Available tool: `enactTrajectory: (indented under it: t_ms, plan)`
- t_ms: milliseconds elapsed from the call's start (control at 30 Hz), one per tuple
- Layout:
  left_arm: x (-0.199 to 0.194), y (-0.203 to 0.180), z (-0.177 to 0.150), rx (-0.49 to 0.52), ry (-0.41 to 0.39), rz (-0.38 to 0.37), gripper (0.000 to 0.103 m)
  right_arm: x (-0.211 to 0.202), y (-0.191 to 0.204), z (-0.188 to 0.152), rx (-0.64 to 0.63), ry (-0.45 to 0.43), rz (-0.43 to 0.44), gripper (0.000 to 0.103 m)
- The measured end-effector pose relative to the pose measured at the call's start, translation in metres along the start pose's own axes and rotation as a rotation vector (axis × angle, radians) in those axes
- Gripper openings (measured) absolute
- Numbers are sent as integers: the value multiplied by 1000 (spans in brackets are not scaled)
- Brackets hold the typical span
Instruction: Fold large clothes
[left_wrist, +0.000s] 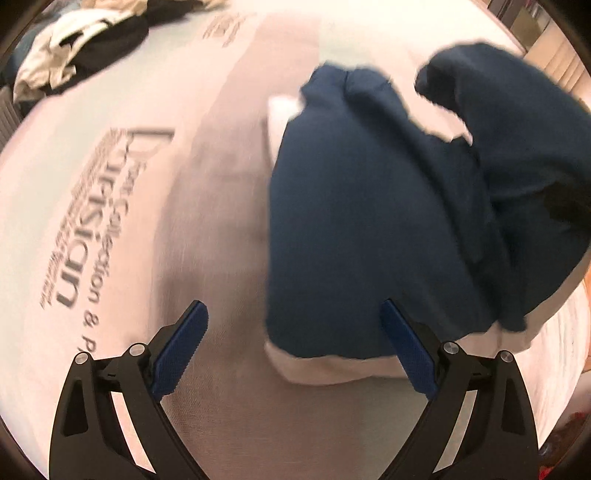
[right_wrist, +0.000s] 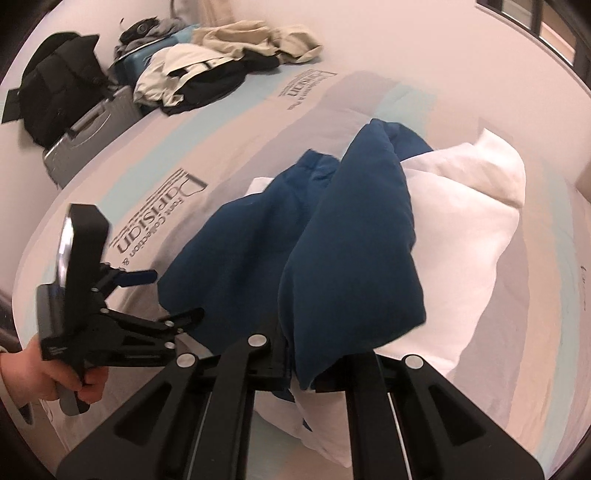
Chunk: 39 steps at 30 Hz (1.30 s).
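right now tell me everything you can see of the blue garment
The blue garment is dark navy with a white lining, of soft matte cloth. It lies bunched and partly folded on the printed mattress. The right tongs are shut on a fold of it; the left tongs stand open beside it, not touching.

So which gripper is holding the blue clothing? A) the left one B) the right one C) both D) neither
B: the right gripper is shut on the blue garment, which hangs from its tips, while the left gripper stands wide open with nothing between its fingers.
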<state>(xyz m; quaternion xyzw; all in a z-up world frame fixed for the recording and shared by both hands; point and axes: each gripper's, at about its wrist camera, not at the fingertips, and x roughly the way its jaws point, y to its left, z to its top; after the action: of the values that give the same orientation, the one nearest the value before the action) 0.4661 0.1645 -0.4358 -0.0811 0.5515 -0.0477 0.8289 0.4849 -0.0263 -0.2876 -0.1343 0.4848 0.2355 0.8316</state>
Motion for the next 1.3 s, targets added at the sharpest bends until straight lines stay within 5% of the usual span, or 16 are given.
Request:
enactTrajectory:
  t_ms: [533, 967, 1133, 1300]
  plan:
    - [-69, 50, 7, -52, -88, 63, 93, 38, 80, 8, -173, 42, 48, 5]
    - [-89, 96, 18, -96, -115, 103, 93, 87, 137, -9, -264, 81, 59, 5]
    - [-98, 72, 55, -38, -142, 3, 93, 102, 144, -26, -305, 61, 15, 5]
    - [-47, 22, 98, 131, -17, -132, 93, 102, 150, -38, -345, 21, -25, 8]
